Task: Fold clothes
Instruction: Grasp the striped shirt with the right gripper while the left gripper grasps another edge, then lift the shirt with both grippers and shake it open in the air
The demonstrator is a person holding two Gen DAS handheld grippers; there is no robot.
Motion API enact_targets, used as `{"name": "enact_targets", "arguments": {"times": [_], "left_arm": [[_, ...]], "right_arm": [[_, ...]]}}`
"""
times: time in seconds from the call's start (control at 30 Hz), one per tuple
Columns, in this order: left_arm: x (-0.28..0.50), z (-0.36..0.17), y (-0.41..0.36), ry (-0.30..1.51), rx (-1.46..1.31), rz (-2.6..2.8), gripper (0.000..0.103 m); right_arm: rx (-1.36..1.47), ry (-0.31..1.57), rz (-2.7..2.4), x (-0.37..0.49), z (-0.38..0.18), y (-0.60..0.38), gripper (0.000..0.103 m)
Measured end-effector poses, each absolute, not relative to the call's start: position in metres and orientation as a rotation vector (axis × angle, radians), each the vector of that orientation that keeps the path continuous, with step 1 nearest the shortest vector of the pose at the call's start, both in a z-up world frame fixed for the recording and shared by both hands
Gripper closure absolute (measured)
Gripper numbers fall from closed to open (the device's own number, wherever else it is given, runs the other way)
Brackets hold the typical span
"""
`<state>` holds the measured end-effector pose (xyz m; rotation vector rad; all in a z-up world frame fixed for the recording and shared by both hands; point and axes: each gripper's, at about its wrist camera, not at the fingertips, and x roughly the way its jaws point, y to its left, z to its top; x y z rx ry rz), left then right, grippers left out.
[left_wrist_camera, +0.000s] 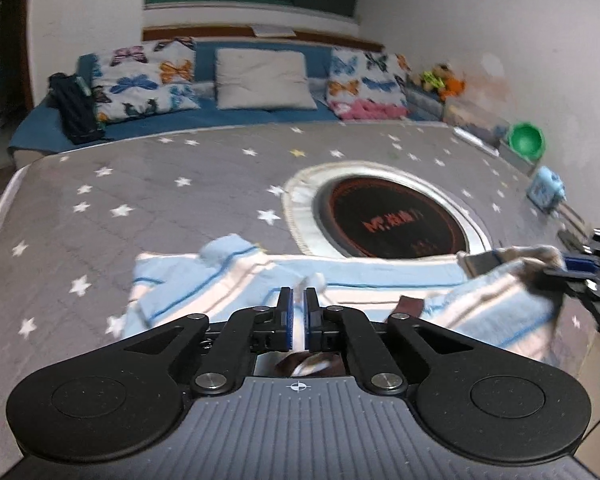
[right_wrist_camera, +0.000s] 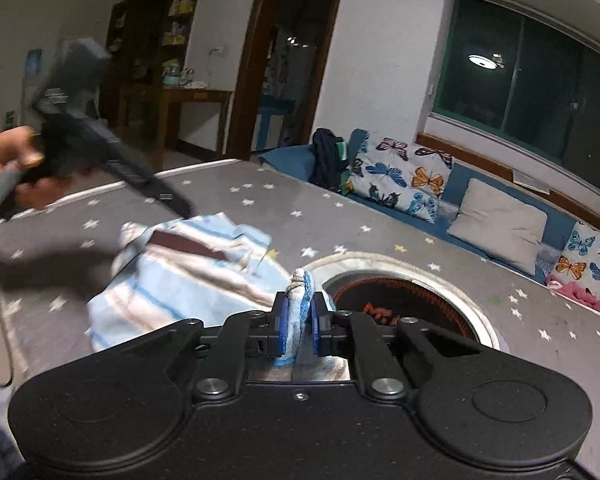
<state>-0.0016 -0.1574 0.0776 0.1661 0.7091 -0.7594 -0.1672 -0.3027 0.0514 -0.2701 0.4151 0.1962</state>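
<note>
Soft, seemingly terry striped garment (left_wrist_camera: pixel 340 280) pinched.

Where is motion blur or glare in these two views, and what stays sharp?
Left wrist view: the left gripper is sharp, the right gripper and striped garment edge smear. Right wrist view: the hand holding the left gripper is badly blurred; a ceiling lamp reflects in the window.

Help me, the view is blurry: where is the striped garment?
The striped garment lies on the star-patterned cover, just before the round burner, pinched by both grippers.
</note>
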Motion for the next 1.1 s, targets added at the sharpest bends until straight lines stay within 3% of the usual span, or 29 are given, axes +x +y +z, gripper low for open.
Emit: {"name": "enact_targets", "arguments": {"times": [0.07, 0.23, 0.3, 0.33, 0.43, 0.87, 1.1], "left_arm": [[0.003, 0.072, -0.172, 0.717, 0.205, -0.748, 0.071], [0.015, 0.056, -0.2, 0.766, 0.256, -0.756, 0.068], [0.019, 0.051, -0.205, 0.776, 0.267, -0.77, 0.081], [0.017, 0.046, -0.207, 0.777, 0.276, -0.771, 0.096], [0.015, 0.044, -0.201, 0.767, 0.26, -0.755, 0.101], [-0.035, 0.105, -0.052, 0.562, -0.058, -0.543, 0.102], [-0.078, 0.08, 0.006, 0.666, -0.042, -0.465, 0.102]], "right_arm": [[-0.256, 0.426, 0.205, -0.173, 0.052, -0.301, 0.091], [-0.249, 0.438, 0.232, -0.18, 0.049, -0.297, 0.091], [-0.25, 0.442, 0.243, -0.182, 0.048, -0.294, 0.091], [-0.25, 0.444, 0.248, -0.183, 0.047, -0.293, 0.091], [-0.266, 0.432, 0.234, -0.183, 0.046, -0.292, 0.091], [-0.281, 0.31, 0.13, -0.186, 0.077, -0.294, 0.092], [-0.275, 0.423, 0.157, -0.201, 0.055, -0.281, 0.092]]}}
